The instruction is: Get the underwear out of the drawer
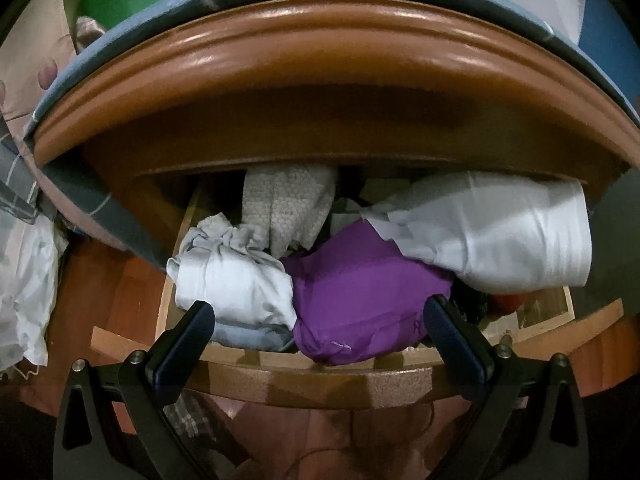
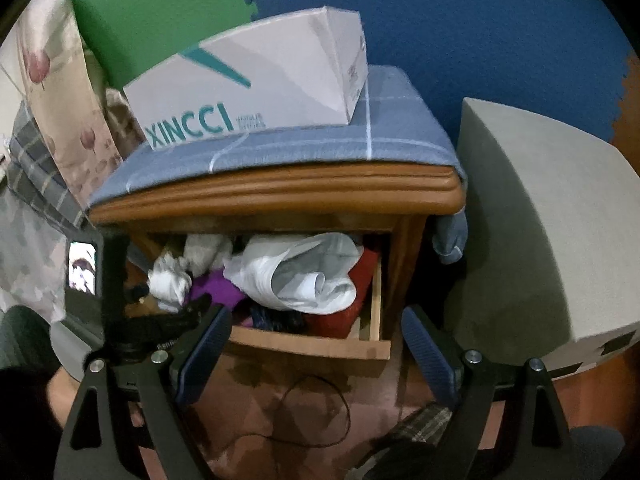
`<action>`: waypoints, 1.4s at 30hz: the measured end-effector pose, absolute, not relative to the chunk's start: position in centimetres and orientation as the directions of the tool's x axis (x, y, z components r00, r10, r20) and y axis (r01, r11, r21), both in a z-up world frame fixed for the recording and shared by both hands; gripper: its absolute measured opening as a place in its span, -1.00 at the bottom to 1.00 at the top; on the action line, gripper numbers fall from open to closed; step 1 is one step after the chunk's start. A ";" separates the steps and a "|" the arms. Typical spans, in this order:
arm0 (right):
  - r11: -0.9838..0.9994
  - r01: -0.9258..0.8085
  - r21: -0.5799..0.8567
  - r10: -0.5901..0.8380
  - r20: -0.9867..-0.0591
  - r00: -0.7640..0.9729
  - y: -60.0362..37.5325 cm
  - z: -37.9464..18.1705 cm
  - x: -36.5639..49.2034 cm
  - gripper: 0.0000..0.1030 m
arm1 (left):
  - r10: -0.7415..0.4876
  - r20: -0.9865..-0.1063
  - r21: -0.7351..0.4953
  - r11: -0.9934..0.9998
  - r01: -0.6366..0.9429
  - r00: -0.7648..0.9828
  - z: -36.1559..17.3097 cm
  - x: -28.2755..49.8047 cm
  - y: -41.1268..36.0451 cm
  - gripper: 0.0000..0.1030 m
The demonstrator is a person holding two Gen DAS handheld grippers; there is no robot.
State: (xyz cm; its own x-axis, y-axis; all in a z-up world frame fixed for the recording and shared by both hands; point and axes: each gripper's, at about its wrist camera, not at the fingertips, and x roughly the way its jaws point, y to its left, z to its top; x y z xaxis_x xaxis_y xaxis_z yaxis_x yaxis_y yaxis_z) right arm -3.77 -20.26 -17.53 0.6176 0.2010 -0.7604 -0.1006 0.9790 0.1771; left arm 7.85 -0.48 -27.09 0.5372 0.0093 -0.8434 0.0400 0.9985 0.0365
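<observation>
The wooden drawer of a brown nightstand is pulled open and stuffed with clothes. In the left wrist view a purple garment lies at the front middle, a light grey bundle to its left, a white folded cloth at the right and a textured white piece behind. My left gripper is open, its fingers on either side of the purple garment and grey bundle at the drawer front. My right gripper is open and empty, in front of the drawer, further back. The left gripper's body shows in the right wrist view.
A white XINCCI box stands on a blue checked cloth on the nightstand top. A grey block stands to the right. Floral bedding lies at left. A black cable loops on the floor below.
</observation>
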 end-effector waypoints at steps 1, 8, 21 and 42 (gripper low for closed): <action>0.978 -0.095 0.187 0.205 -0.754 0.624 -20.6 -17.3 -4.0 0.73 | 0.007 -0.848 0.035 0.998 0.043 0.529 -27.1 7.7 -0.4 1.00; 0.964 -0.050 0.261 0.232 -0.734 0.639 -22.5 -16.6 -5.0 0.73 | -0.016 -0.886 0.014 0.998 0.061 0.463 -27.6 6.0 0.2 1.00; 0.958 -0.018 0.285 0.231 -0.738 0.634 -23.1 -16.6 -6.3 0.73 | -0.139 -0.870 -0.089 0.988 0.128 0.472 -28.3 2.8 2.1 1.00; 0.915 0.024 0.404 0.283 -0.682 0.674 -25.3 -16.7 -6.7 0.73 | -0.533 -0.739 -0.516 0.841 0.162 0.412 -25.8 5.3 -6.0 0.99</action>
State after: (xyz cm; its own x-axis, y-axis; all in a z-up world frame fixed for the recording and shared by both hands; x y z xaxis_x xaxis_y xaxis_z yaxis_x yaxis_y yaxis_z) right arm -6.69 -25.30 -16.70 0.6740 0.2833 -0.6823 0.0242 0.9146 0.4036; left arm 5.29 -5.99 -25.80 0.4123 -0.5325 -0.7392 0.1621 0.8413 -0.5157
